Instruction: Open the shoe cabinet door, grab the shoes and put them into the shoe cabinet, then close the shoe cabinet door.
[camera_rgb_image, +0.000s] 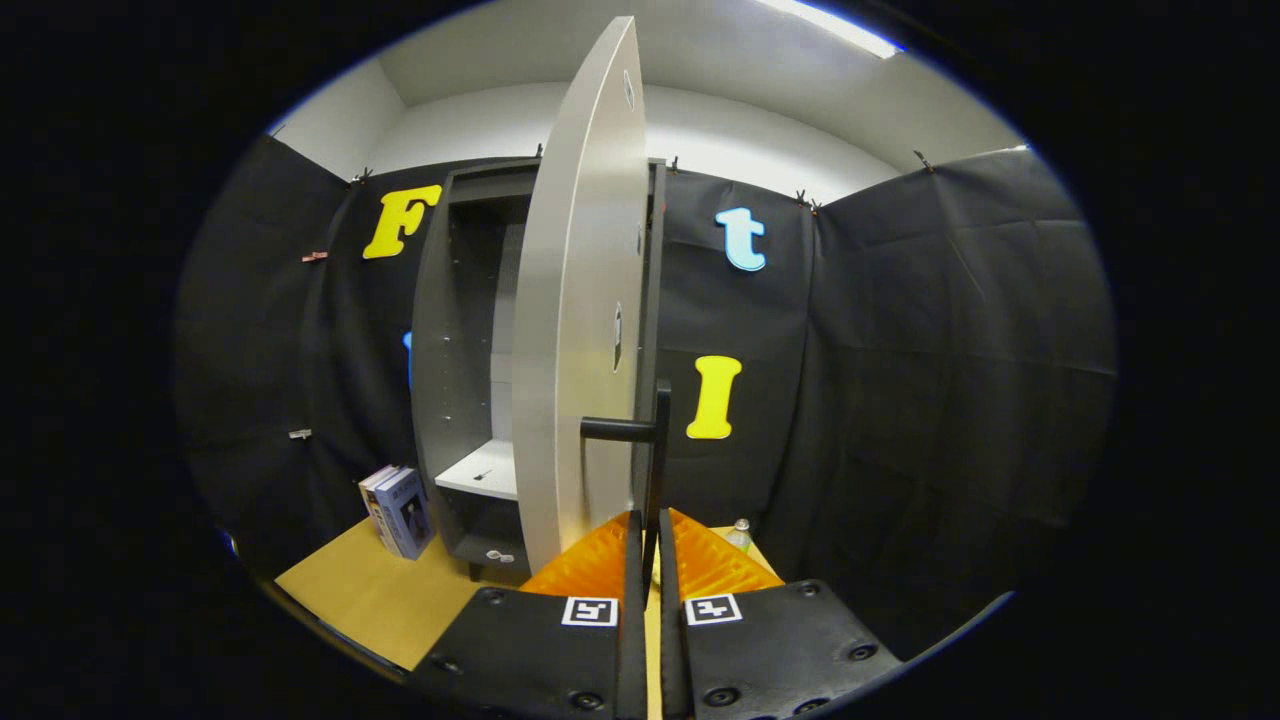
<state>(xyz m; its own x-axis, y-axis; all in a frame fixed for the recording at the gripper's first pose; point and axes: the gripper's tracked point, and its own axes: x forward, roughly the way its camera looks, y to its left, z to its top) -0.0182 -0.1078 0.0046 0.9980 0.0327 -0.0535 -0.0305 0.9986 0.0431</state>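
Tool (650, 545) nearest: orange ribbed fingers (585, 565) pressed together on the slim black bar handle (655, 470) of the pale grey cabinet door (575, 330). Door stands part open, edge-on just ahead. Beyond it, dark grey shoe cabinet (470, 350), white shelf (482, 470) bare. Stack of books (398, 510) leans beside it on the tan tabletop (360, 590); small bottle (740, 535) right of the fingers. Step in hand: opening. Next likely calls for swinging wider, releasing, then finding the shoes.
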